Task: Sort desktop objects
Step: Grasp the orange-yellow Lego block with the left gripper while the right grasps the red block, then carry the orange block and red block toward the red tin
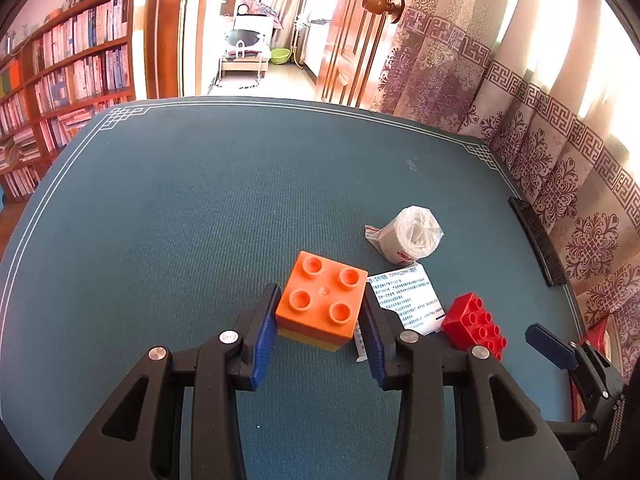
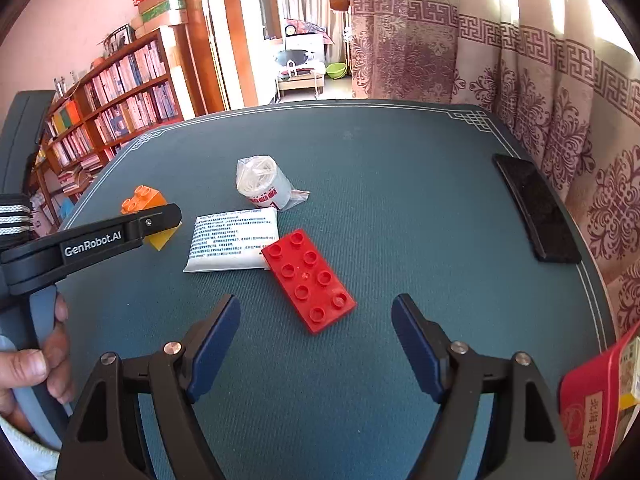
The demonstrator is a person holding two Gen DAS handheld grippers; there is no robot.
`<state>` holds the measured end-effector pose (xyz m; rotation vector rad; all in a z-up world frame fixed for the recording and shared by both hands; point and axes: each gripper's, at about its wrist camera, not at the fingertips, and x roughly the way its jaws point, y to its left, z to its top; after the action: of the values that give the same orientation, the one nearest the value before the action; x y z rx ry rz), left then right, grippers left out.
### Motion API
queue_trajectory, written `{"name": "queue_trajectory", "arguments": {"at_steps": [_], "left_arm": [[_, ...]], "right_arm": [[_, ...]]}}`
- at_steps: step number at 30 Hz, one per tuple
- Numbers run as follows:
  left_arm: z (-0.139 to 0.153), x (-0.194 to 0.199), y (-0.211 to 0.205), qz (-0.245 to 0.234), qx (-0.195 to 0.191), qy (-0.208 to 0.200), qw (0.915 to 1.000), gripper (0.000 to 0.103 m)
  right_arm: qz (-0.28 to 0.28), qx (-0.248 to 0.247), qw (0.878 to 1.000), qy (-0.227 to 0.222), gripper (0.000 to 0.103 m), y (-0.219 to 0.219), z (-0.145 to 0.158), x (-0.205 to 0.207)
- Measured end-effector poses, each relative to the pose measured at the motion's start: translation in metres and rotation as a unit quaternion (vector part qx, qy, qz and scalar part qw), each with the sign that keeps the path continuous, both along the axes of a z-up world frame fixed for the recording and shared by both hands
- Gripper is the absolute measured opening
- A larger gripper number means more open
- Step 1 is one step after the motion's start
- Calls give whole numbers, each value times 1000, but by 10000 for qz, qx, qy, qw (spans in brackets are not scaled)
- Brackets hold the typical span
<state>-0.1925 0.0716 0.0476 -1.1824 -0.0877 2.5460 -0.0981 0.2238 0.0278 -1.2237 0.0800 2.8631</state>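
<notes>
My left gripper (image 1: 320, 330) is shut on an orange brick (image 1: 322, 300) stacked on a yellow brick (image 1: 308, 340); its blue pads press both sides. The stack also shows in the right wrist view (image 2: 146, 200), partly hidden behind the left gripper's arm. A red eight-stud brick (image 2: 310, 286) lies flat on the blue-green table mat (image 2: 400, 200), just ahead of my right gripper (image 2: 316, 340), which is open and empty. The red brick also shows in the left wrist view (image 1: 476, 326).
A white printed packet (image 2: 232, 244) touches the red brick's far corner. A bagged white roll (image 2: 262, 184) lies beyond it. A black strip (image 2: 534, 208) lies along the mat's right edge by the curtain. A red box (image 2: 592, 412) stands at the near right.
</notes>
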Motion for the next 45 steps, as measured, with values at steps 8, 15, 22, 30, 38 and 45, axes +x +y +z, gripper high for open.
{"name": "queue_trajectory", "arguments": {"at_steps": [8, 15, 22, 30, 38, 45], "left_arm": [[1, 5, 6, -140, 59, -31, 9999, 42], [7, 16, 19, -404, 106, -1, 9991, 42], [20, 36, 41, -834, 180, 105, 9963, 42], [32, 60, 63, -1267, 278, 212, 9913, 42], [38, 81, 80, -1587, 308, 274, 9865, 42], [41, 100, 92, -1874, 311, 316, 9813, 42]], "right_arm": [[0, 137, 9992, -371, 53, -1, -21, -25], [-161, -112, 9987, -471, 35, 7, -16, -15], [-372, -179, 9984, -382, 35, 15, -2, 12], [-711, -207, 9972, -138, 35, 32, 23, 60], [-1166, -198, 9929, 95, 35, 62, 48, 105], [-1572, -49, 9873, 237, 35, 88, 64, 145]]}}
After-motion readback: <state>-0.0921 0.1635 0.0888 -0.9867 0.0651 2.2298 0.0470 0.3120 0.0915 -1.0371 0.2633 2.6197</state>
